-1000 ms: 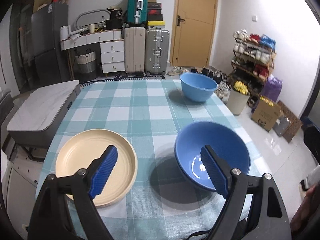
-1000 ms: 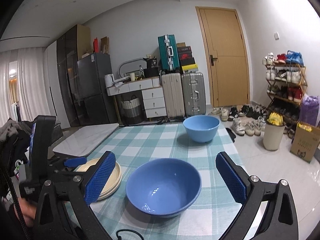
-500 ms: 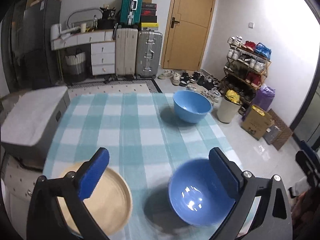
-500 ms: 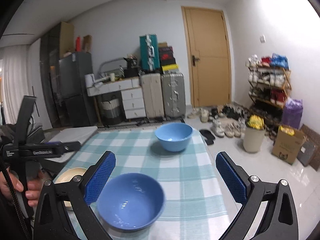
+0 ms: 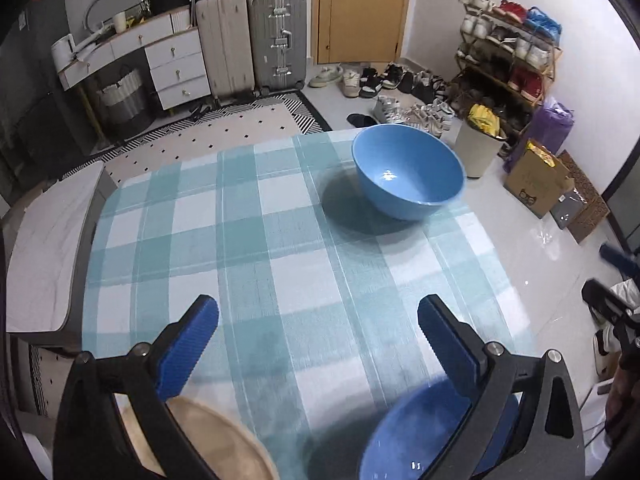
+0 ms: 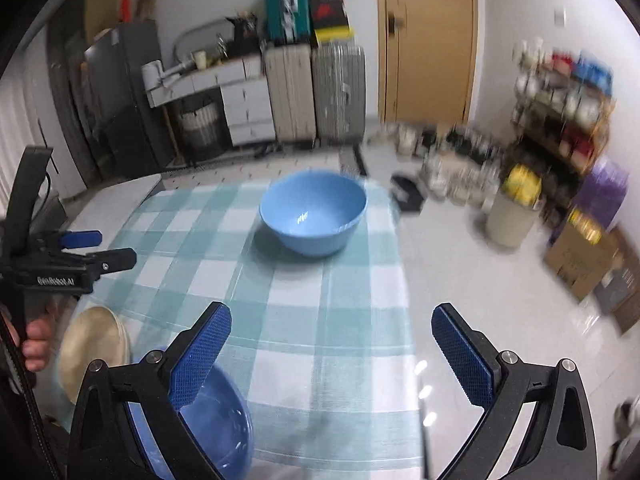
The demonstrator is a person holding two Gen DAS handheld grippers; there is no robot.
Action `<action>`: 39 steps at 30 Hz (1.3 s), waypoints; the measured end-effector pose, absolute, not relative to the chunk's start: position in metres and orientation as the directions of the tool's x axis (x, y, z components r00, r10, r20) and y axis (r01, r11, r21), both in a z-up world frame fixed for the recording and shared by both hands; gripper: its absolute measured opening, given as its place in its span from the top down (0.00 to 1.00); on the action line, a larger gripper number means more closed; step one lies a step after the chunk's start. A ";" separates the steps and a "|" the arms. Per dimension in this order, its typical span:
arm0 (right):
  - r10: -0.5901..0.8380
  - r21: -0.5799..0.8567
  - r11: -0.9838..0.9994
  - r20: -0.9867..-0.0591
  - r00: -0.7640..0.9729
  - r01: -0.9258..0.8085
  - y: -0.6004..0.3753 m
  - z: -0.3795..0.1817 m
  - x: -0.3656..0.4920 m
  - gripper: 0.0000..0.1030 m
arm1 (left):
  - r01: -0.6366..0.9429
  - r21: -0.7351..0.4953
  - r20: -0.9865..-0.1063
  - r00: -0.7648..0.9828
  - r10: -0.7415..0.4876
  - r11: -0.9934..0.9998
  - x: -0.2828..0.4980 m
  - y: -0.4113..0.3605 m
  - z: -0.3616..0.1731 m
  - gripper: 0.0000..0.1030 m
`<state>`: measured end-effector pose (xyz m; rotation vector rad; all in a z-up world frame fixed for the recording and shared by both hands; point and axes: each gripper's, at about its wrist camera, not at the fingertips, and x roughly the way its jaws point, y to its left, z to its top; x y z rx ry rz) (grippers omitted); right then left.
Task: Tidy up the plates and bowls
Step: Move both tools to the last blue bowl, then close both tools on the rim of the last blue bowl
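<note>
A light blue bowl (image 5: 408, 172) (image 6: 313, 212) stands near the far right corner of the checked table (image 5: 280, 240). A darker blue bowl (image 5: 404, 436) (image 6: 216, 428) sits at the near edge, partly behind my fingers. Left of it lies a cream plate (image 5: 208, 440) (image 6: 94, 344). My left gripper (image 5: 318, 346) hangs open over bare cloth, nothing between its blue pads. My right gripper (image 6: 331, 354) is open too, above the table's right side. In the right wrist view the left gripper (image 6: 72, 258) shows at the left edge, held by a hand (image 6: 36, 340).
A grey cabinet top (image 5: 44, 248) adjoins the table's left side. Beyond the far edge are a patterned rug (image 5: 224, 128), suitcases (image 5: 276, 36), a white bin (image 5: 478, 144), a shoe rack (image 5: 508, 60) and a cardboard box (image 5: 536, 184) on the floor at right.
Both grippers have moved forward over the table toward the far bowl. The near bowl and plate have slid to the bottom of both views. The left jaws stand wider than a second ago.
</note>
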<state>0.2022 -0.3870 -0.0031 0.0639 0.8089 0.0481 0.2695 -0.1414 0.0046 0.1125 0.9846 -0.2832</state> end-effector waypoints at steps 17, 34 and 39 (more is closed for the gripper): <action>0.325 0.455 0.881 -0.784 0.528 0.133 -0.452 -0.059 0.343 0.01 | 0.313 -0.143 -0.915 0.319 -0.246 0.939 0.387 -0.209 -0.035 0.02; 0.275 0.393 0.905 -0.833 0.480 0.163 -0.456 -0.088 0.386 0.01 | 0.423 -0.065 -0.937 0.287 -0.202 0.904 0.442 -0.259 -0.073 0.42; 0.280 0.391 0.905 -0.846 0.454 0.169 -0.455 -0.096 0.394 0.01 | 0.406 -0.116 -0.951 0.219 -0.219 0.906 0.456 -0.260 -0.085 0.68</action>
